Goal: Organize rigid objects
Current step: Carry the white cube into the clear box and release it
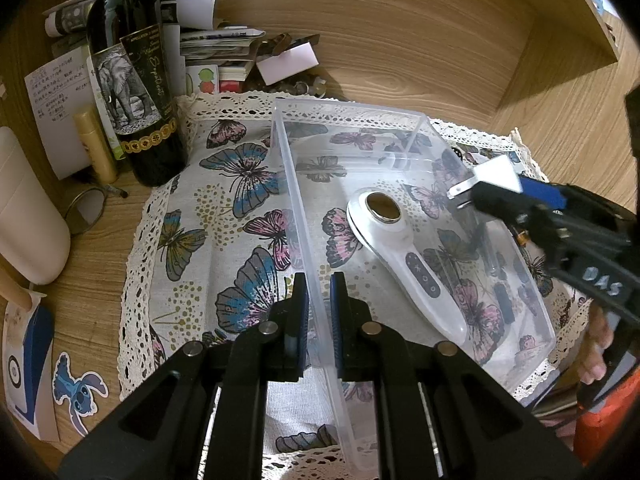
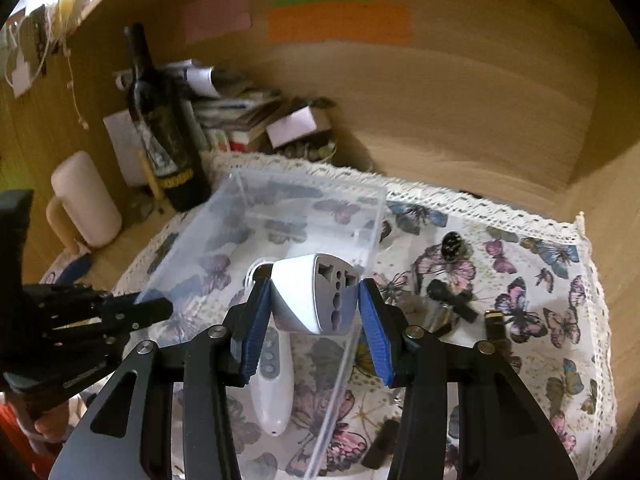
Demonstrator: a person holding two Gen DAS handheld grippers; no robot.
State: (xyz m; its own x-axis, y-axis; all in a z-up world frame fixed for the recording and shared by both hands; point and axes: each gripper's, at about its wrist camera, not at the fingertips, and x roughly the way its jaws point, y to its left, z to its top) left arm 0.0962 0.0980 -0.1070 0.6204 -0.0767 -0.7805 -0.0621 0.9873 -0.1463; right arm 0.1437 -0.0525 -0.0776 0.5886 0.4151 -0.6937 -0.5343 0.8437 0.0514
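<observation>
A clear plastic bin (image 1: pixel 400 120) stands on a butterfly cloth (image 1: pixel 224 208). A white handheld device (image 1: pixel 404 256) with a round metal head lies inside it; it also shows in the right wrist view (image 2: pixel 272 396). My left gripper (image 1: pixel 319 292) is shut on the bin's near left wall. My right gripper (image 2: pixel 316 304) is shut on a white travel plug adapter (image 2: pixel 316 296) and holds it over the bin's right wall (image 2: pixel 340 364). From the left wrist view the adapter (image 1: pixel 490 176) hangs at the bin's right side.
A dark wine bottle (image 1: pixel 132 80), a cream cylinder (image 1: pixel 24 216), glasses and stacked papers (image 1: pixel 216 40) stand left and behind. Small dark objects (image 2: pixel 452 296) lie on the cloth (image 2: pixel 540 280) right of the bin. Wooden walls close the back and right.
</observation>
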